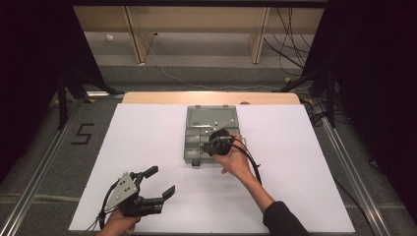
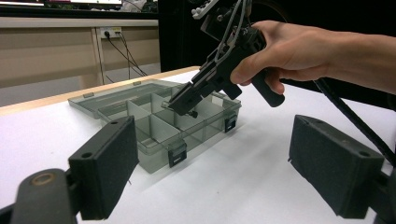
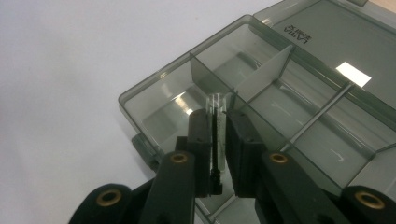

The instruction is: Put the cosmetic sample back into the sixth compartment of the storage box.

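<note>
Two hand-held grippers work over a white-covered desk [image 1: 147, 147]. Nearest, by the desk's near-left corner, the left gripper [image 1: 160, 182] is held low in the left hand [image 1: 118, 222], its jaws spread wide and touching nothing; in the left gripper view its two padded jaws stand far apart with bare desk between them. Farther in, near the desk's middle, the right hand [image 1: 235, 161] tilts the right gripper [image 3: 218, 140] down into a grey translucent compartment box [image 1: 194, 147]. Its jaws are nearly closed on a thin clear tube [image 3: 215, 106], which stands upright between the pads, its top rising above them over a divider [image 3: 261, 74]. Beyond, toward the desk's far edge, the box's lid [image 1: 212, 117] lies open and flat.
</note>
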{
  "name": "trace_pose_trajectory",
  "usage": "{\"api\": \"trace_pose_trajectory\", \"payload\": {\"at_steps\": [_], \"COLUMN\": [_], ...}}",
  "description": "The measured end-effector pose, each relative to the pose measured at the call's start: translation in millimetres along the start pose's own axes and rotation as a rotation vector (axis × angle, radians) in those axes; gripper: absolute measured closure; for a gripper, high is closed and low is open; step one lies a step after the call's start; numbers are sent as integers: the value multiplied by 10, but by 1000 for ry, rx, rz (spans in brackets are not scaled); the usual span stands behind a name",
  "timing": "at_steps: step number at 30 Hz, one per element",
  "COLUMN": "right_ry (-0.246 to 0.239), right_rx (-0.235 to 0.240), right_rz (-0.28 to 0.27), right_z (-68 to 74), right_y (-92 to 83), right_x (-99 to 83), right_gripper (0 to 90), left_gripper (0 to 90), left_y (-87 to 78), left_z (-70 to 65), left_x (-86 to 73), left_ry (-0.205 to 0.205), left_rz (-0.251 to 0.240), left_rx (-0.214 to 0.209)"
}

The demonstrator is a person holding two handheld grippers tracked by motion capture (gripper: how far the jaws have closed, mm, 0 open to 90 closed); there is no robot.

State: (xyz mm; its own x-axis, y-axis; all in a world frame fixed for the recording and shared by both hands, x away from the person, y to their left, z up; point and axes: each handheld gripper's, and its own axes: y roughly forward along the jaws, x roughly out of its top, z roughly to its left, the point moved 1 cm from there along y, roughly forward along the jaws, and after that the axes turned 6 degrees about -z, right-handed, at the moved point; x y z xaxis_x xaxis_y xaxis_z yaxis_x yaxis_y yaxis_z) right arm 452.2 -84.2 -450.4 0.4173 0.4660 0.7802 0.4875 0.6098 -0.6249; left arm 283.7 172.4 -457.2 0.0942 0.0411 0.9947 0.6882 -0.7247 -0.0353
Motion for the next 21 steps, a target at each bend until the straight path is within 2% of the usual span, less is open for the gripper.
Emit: {"api": "trace_pose_trajectory", "payload": {"at_steps": [1,2,5,8,11,12,15,17,18,21], "right_ry": [0,10,12,8,16,5,-11,-7,-21,-30], "right_rx": [0,9,-1,-8,-2,-2,-4,13,19,34], "right_rz": [0,23,14,-28,-36,-40,-63,-78,-109,-100], "right_z": [0,2,4,17,29,35,42,57,81,103], "right_y": [0,-1,5,-22,-54,-84,-109,-154,-190,-247], "right_x": [0,-1,3,33,55,71,97,138,169,195], "right_gripper": [806,797,753,683,654,598,567,533,485,456], "left_gripper": [151,151,150,150,150,151,150,151,151,151], "left_y": [0,0,-2,0,0,0,-2,-3,-4,-4], "left_z": [0,0,-2,0,-4,-4,-2,-2,-2,-3], "left_x": [0,0,3,-1,0,0,0,0,1,0], "left_ry": [0,1,2,1,3,2,3,2,1,2], "left_rz": [0,-1,-3,-1,-2,-1,-1,-3,-3,-3], "left_rx": [0,-1,-3,-2,-3,-3,-2,-2,-2,-3]}}
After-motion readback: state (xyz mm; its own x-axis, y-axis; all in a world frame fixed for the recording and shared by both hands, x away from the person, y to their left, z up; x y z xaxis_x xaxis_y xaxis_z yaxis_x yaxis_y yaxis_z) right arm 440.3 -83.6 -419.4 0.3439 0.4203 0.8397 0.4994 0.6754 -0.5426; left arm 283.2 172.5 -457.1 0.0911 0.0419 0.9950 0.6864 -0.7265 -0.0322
